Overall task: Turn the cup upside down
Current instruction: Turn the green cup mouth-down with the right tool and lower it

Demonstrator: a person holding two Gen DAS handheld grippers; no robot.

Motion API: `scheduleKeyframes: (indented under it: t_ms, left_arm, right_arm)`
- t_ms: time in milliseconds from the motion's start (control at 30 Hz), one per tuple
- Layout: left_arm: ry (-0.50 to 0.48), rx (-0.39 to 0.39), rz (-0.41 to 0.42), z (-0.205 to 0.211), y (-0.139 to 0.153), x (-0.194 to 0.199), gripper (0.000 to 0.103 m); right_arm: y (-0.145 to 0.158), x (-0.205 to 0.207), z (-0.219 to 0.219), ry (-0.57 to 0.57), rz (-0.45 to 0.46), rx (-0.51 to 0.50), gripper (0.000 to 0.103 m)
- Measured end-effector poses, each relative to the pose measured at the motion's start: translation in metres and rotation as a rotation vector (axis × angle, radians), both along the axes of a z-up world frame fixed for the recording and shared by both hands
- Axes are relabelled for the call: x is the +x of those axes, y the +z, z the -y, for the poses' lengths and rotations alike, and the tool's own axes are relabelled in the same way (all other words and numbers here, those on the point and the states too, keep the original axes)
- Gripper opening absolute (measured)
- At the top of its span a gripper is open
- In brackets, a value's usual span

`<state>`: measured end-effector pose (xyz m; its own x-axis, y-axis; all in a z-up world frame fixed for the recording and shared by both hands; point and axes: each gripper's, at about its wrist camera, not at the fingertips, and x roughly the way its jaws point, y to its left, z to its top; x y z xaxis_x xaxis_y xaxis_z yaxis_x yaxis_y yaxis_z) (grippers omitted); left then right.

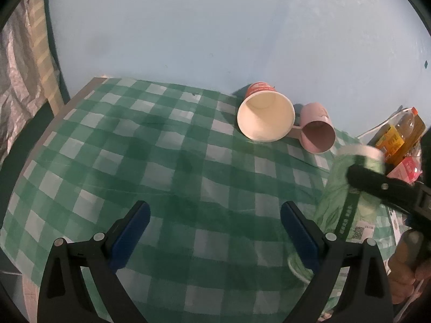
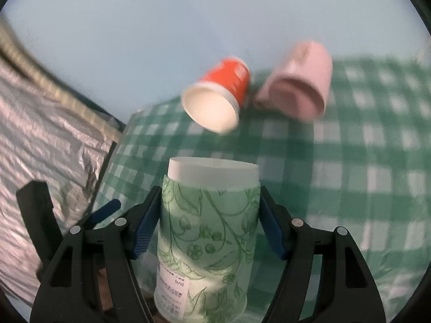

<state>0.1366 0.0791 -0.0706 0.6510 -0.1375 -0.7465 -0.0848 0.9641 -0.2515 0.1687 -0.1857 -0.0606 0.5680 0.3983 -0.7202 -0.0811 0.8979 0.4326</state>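
A green leaf-patterned paper cup [image 2: 207,228] with a white band at its far end is held between the blue pads of my right gripper [image 2: 210,215], which is shut on it. The view behind it is blurred. In the left wrist view the same cup [image 1: 347,188] stands at the right with my right gripper's black finger [image 1: 382,185] across it. My left gripper [image 1: 215,231] is open and empty above the green checked tablecloth [image 1: 134,140].
A red paper cup [image 1: 265,115] and a pink mug [image 1: 317,132] lie on their sides at the table's far edge, by the pale blue wall. Bottles and packets [image 1: 401,140] stand at the far right. A silver sheet [image 2: 40,148] hangs at the left.
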Motion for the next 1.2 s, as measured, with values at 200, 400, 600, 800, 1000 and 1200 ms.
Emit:
scheduleKeyframes:
  t_ms: [200,400,600,800,1000,1200]
  left_arm:
    - [-0.002,0.007,0.016,0.004,0.0,-0.006,0.099]
    - [-0.029,0.002,0.004,0.012,-0.004,-0.007,0.098]
    - [-0.047,0.015,0.002,0.017,-0.006,-0.008,0.099]
    - [-0.055,0.02,-0.006,0.02,-0.008,-0.007,0.099]
    - [-0.058,0.027,-0.01,0.022,-0.009,-0.007,0.099]
    - [-0.053,0.025,-0.001,0.02,-0.008,-0.008,0.099]
  right_arm:
    - [0.029,-0.028,-0.022,0.008,0.248,-0.218,0.07]
    - [0.043,-0.052,-0.041,-0.046,0.463,-0.451,0.07]
    - [0.04,-0.06,-0.046,-0.082,0.509,-0.526,0.07]
    - [0.03,-0.056,-0.04,-0.099,0.481,-0.532,0.07]
    - [0.018,-0.054,-0.036,-0.091,0.453,-0.543,0.07]
    - [0.008,-0.052,-0.036,-0.074,0.436,-0.556,0.07]
